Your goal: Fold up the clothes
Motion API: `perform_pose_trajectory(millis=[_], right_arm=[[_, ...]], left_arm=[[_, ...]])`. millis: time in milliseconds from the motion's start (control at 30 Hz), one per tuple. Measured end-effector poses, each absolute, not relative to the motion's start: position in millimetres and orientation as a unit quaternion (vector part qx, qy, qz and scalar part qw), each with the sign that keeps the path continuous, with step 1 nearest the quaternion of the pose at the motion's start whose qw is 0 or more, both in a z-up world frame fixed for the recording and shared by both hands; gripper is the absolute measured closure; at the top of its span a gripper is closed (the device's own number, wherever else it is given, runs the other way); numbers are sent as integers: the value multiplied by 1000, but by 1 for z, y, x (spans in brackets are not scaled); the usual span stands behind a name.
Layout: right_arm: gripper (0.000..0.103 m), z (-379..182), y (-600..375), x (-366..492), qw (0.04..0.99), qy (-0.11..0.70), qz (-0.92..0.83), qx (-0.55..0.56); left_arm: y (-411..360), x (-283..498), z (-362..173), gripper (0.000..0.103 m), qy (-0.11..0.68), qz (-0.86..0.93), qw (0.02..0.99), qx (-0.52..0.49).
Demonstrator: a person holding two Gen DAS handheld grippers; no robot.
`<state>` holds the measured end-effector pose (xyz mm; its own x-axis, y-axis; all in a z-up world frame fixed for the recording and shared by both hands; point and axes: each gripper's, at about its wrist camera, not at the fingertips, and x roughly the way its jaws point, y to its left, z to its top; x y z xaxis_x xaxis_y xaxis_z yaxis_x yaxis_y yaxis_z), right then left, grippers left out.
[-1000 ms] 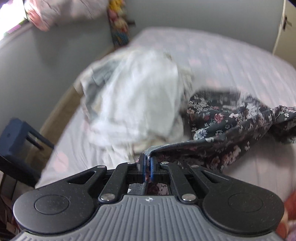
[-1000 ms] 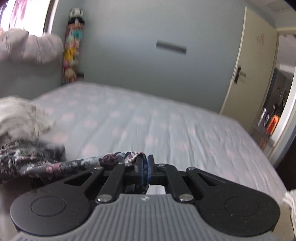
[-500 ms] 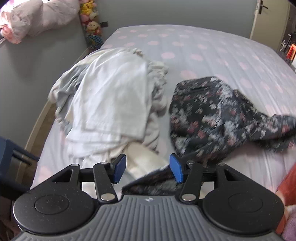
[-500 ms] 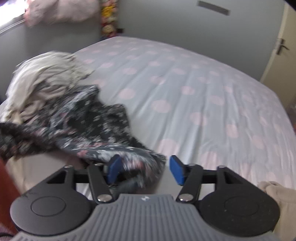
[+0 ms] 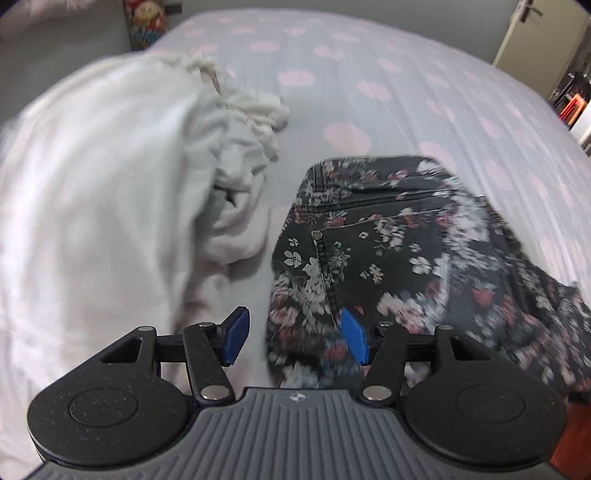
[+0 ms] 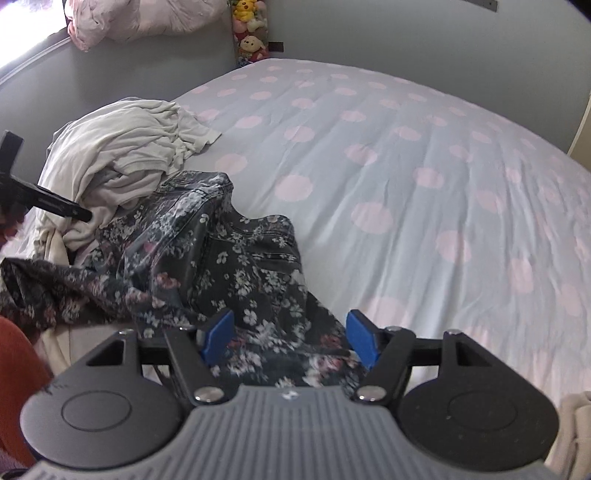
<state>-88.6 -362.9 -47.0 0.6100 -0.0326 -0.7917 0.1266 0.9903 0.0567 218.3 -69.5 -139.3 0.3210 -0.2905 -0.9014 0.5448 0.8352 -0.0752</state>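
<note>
Trousers (image 5: 373,236): dark floral pair, lying rumpled on the bed (image 5: 369,74) near its front edge, toward the left side; waistband and a pocket face up, so the top end points away from the person and the legs trail toward the front edge.
Why there: my guess is they sit apart from the heap so they can be spread on bare sheet; they are not flat yet, folds overlap and one leg bunches leftward in the right wrist view.
Left gripper (image 5: 293,338): tongs wide apart, holding nothing; right pad over the floral cloth, left pad over the gap beside it, so it seems set to take the trousers' left edge.
Right gripper (image 6: 291,338): tongs also apart and empty, hanging over the cloth nearest the front edge, with fabric showing between the pads; whether the pads touch it I cannot tell.
White heap (image 5: 110,184): pale garments piled toward the left edge, just beside the trousers; in the right wrist view the two look to touch at the waistband.
Step in hand: likely re-gripping to straighten the trousers before any fold.
Risk: a pinch at the left edge may catch white cloth too.
Toys (image 6: 251,33): against the wall past the far left corner, well apart.
</note>
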Motion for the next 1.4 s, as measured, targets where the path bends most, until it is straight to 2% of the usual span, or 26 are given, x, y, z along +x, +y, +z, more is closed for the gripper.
perform_pose_trajectory(millis=[100,133,200,267,467,700,767,900,1267,1300,1333,1367,1400], right_arm=[[33,-60,-358,-70,894,444,-31,56],[33,-64,-356,-66,892,447,-31,51],[33,-72,-353,-58,890,454,-29,42],[33,-76,-353,-54,888,458,-30,35],[33,-81,-353,-48,885,463,-37,35],[33,-49,-344,-64,900,434,-20,37],[31,-38,-343,-74,905,423,-14,49],[22,-18,-339,-96,909,410,8,81],[19,-24,-337,-128,901,416,10,123],[25,-24,-341,-131,902,412,1,127],[44,-25,-345,-134,903,409,-8,130],[58,-25,-349,-137,904,405,-16,134],[81,-26,-353,-140,905,402,-25,137]], left_arm=[[-84,233,-168,54,555,-245,785,126],[-87,237,-177,69,567,-238,778,127],[-89,240,-188,88,580,-225,771,135],[-89,236,-184,98,571,-235,776,128],[-97,188,-119,101,507,-324,794,89],[-137,81,-58,101,444,-443,771,113],[-153,50,-54,101,437,-470,758,118],[-182,-16,-59,102,418,-505,741,148],[-215,-120,-87,102,403,-550,707,188],[-215,-125,-88,102,403,-550,705,196],[-214,-129,-89,102,404,-547,705,203],[-213,-130,-91,102,404,-541,708,207],[-212,-131,-92,101,404,-536,711,211]])
